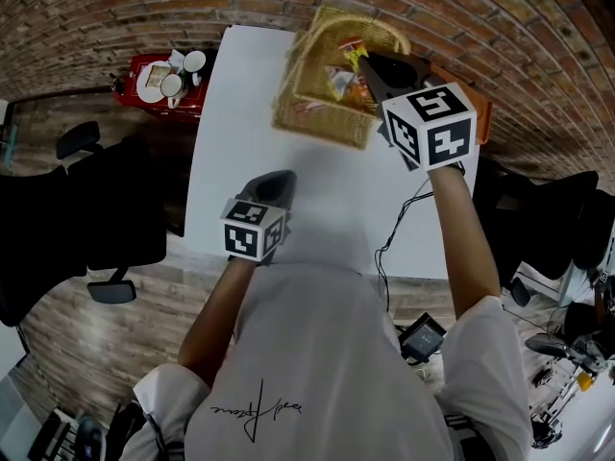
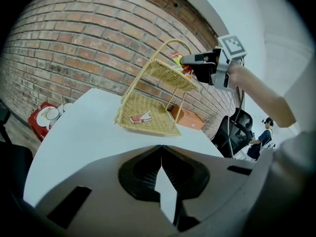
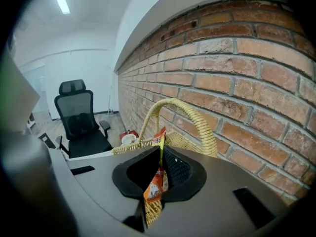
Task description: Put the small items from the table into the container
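Right tool: your right tool (image 3: 160,154) is clenched on a thin orange snack sachet (image 3: 157,180). The sachet sits edge-on between the pads, with its top poking out past the tips.
Where the sachet is: up in the air just over the top tier of the two-tier woven wicker basket (image 2: 170,77), right by the arched handle (image 3: 197,117). It's not in the basket yet, far as I can see.
Left tool: your left tool (image 2: 161,152) is clenched on nothing, jaws pressed together. It hovers over the white tabletop (image 2: 89,132), well apart from the basket.
Lower tier: one small red-and-white packet (image 2: 139,117) lies flat in it.
Basket spot: far end of the tabletop, close to the brick wall (image 2: 74,48).
Behind it: an orange box (image 2: 188,118) just beside the basket's base.
Off the tabletop: a red tray of white cups (image 1: 161,77) to your left, and a black office chair (image 3: 79,120) further out.
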